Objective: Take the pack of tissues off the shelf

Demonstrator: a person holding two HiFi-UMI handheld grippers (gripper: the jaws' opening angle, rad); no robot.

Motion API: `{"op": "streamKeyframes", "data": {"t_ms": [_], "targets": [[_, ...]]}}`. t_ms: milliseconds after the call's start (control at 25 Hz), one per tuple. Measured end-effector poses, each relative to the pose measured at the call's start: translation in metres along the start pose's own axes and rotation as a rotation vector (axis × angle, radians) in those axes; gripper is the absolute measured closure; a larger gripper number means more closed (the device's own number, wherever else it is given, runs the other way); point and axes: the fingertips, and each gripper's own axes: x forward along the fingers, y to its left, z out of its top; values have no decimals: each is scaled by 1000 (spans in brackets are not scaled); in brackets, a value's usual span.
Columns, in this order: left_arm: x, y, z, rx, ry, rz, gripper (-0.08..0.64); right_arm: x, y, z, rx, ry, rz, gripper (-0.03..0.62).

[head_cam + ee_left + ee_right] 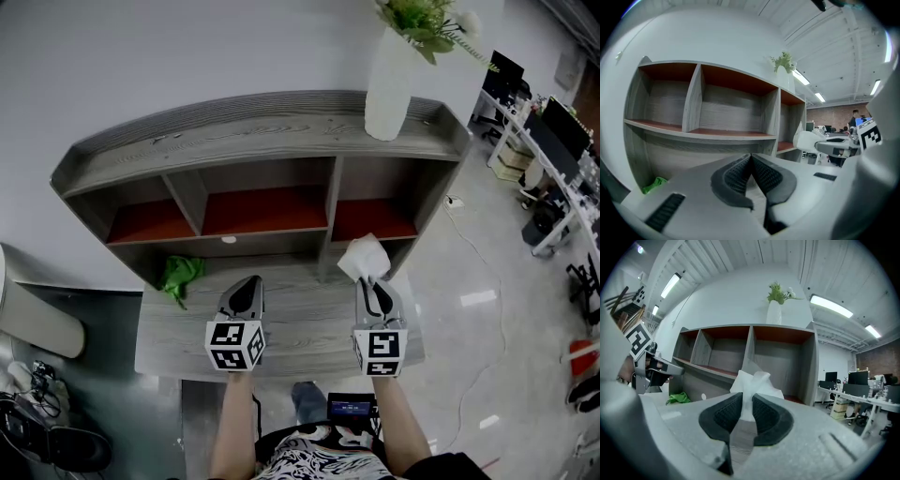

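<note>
My right gripper (373, 283) (746, 409) is shut on a white pack of tissues (363, 258) (754, 386), pinching its near edge. The pack hangs in the air over the desk's lower surface (309, 323), in front of the right-hand compartment (373, 220) of the grey shelf unit (262, 141). The pack also shows at the right of the left gripper view (812, 141). My left gripper (246, 289) (751, 161) is shut with nothing between its pads, held over the desk to the left of the right one.
A crumpled green cloth (181, 275) (654, 183) (677, 398) lies at the desk's back left. A white vase (389, 84) with green plants stands on the shelf top at the right. Office desks and monitors (553, 141) fill the room to the right.
</note>
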Motion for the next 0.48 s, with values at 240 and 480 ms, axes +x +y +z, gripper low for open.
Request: {"op": "streamKeyframes", "data": {"t_ms": [240, 480], "targets": [[-7, -9, -6, 3, 6, -7, 554, -7, 4, -4, 2, 3, 8, 525], [-9, -5, -9, -5, 10, 1, 554, -7, 11, -10, 4, 12, 25, 525]]}}
